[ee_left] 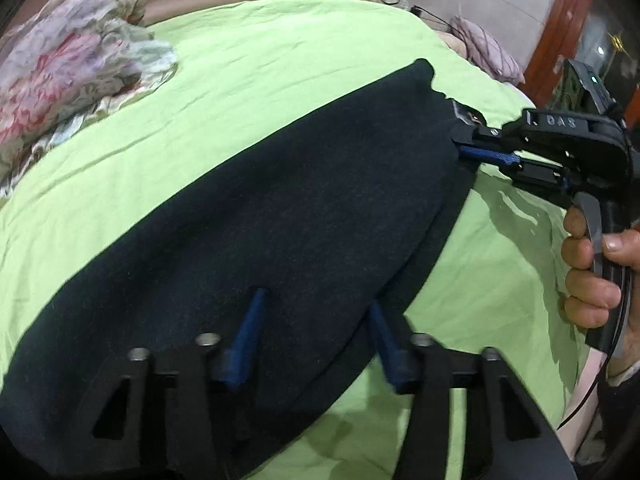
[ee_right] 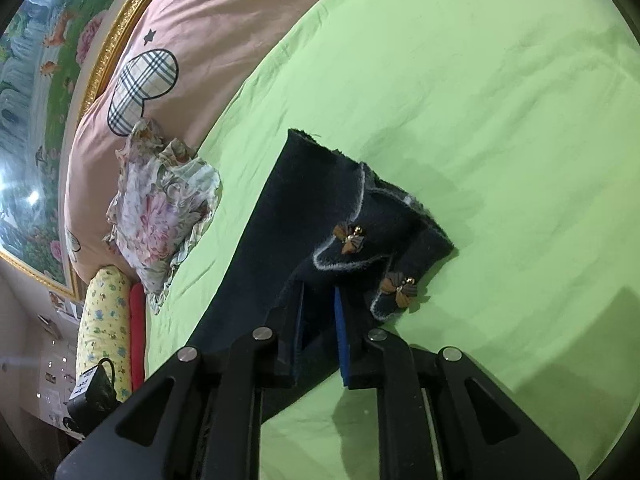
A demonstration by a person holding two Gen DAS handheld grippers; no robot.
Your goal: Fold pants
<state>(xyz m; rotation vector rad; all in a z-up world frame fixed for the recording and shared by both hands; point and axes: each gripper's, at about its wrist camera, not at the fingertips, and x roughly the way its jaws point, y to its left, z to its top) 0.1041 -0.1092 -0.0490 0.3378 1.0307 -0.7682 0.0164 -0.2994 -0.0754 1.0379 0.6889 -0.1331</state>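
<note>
Dark-navy pants [ee_left: 256, 216] lie lengthwise on the green sheet [ee_left: 248, 68] of a bed. The right gripper [ee_right: 318, 336] is clamped on cloth near the hem end. The left gripper [ee_left: 316, 320] stands part-open over the near edge, nothing pinched. Risk: a single-layer bite lets the lower layer [ee_left: 440, 248] lag, skewing the fold; an uneven lift may drag the sheet.

The pants [ee_left: 280, 208] are showing as dark, matt, slightly fuzzy cloth; the sheet [ee_left: 280, 60] is lying as smooth, matt green cloth; the grippers' fingers [ee_right: 344, 340] are looking like matt blue plastic on black frames; their bolts [ee_right: 188, 354] are gleaming like metal.
</note>
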